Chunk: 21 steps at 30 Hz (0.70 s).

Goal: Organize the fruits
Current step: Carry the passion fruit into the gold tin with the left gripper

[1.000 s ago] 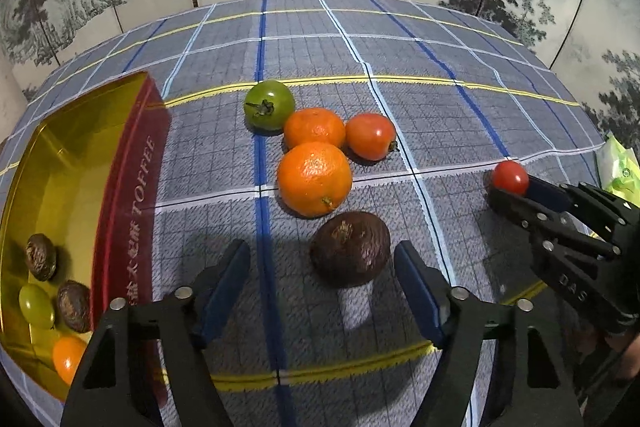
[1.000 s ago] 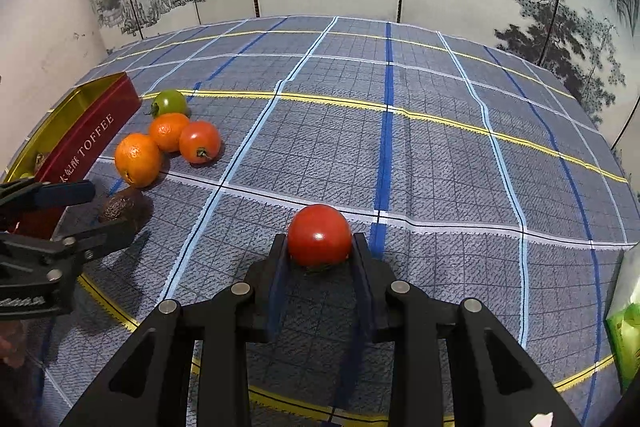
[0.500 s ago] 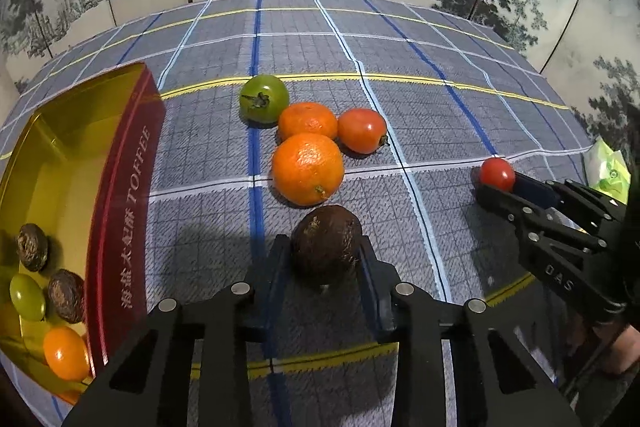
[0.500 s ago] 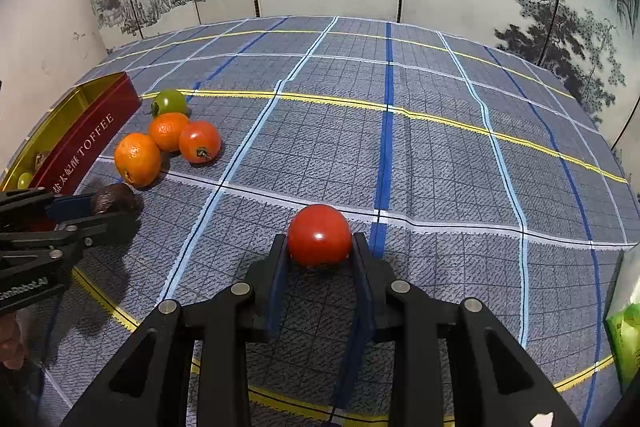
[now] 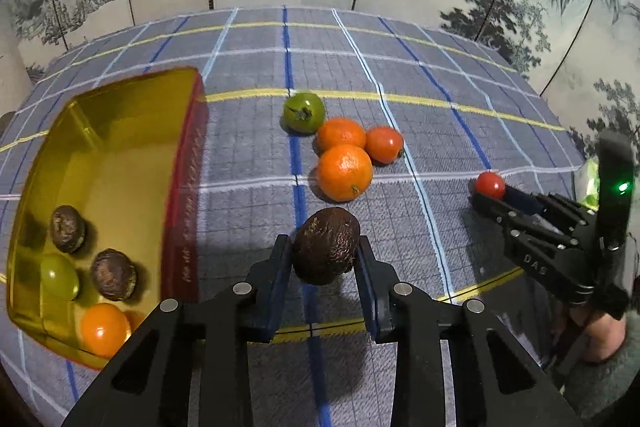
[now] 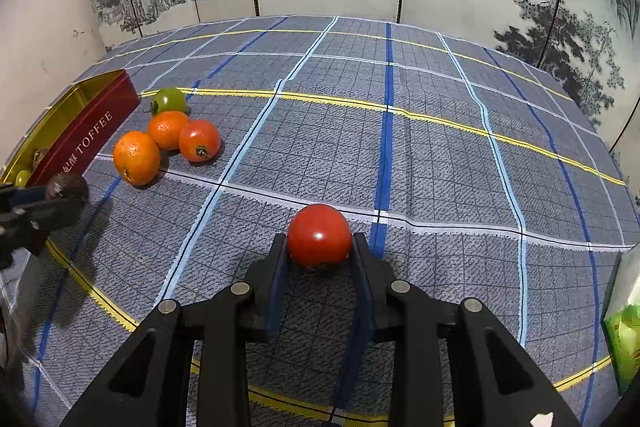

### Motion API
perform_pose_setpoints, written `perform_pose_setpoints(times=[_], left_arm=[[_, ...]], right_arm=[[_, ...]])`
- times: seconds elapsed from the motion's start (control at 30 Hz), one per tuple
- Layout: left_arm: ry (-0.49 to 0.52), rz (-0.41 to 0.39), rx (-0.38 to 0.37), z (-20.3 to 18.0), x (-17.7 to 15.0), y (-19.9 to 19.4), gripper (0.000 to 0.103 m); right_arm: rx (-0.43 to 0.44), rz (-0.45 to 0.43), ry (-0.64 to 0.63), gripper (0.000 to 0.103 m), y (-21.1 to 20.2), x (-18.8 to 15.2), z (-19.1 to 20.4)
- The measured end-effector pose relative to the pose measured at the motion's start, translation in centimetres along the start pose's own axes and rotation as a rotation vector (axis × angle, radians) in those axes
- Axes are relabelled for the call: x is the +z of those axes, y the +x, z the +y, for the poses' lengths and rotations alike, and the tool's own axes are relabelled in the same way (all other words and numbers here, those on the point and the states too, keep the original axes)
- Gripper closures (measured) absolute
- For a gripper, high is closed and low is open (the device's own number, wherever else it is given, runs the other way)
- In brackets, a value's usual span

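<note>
Left wrist: toffee tin (image 5: 100, 131) with two brown fruits, green, orange.

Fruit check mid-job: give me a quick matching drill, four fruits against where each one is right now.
Things:
1. wrinkled brown fruit
2. red tomato
3. green tomato
4. pale green fruit

Places:
A. inside the gold tin
B. gripped by the right gripper
C. on the cloth, far end of the loose cluster
D. gripped by the left gripper

Pairs: 1-D, 2-B, 3-C, 4-A
</note>
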State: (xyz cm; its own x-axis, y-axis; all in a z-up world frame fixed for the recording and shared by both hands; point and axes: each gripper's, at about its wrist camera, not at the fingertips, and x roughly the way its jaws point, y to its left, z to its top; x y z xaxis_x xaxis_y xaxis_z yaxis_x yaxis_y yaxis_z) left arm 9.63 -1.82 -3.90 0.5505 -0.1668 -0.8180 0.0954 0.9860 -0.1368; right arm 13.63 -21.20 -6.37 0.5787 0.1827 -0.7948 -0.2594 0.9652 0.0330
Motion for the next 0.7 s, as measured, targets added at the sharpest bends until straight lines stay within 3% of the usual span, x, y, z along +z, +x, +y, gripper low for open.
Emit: perform_pose_setpoints(times=[0.2,0.43,0.7], left_arm=[[-0.009,-0.056,0.022,1.4,0.8,-2.9,0.070],[-0.053,-0.112,0.100,5.5,1.5,-5.7,0.070],[-0.146,-0.096,0.168,10.8,0.8,-6.1,0.070]], right_arm=[[-0.001,0.000,-0.001,0.074,0.0,0.0,0.0],[-0.002,0.000,-0.001,0.074,0.0,0.0,0.0],[-0.003,0.000,-0.002,0.074,0.0,0.0,0.1]])
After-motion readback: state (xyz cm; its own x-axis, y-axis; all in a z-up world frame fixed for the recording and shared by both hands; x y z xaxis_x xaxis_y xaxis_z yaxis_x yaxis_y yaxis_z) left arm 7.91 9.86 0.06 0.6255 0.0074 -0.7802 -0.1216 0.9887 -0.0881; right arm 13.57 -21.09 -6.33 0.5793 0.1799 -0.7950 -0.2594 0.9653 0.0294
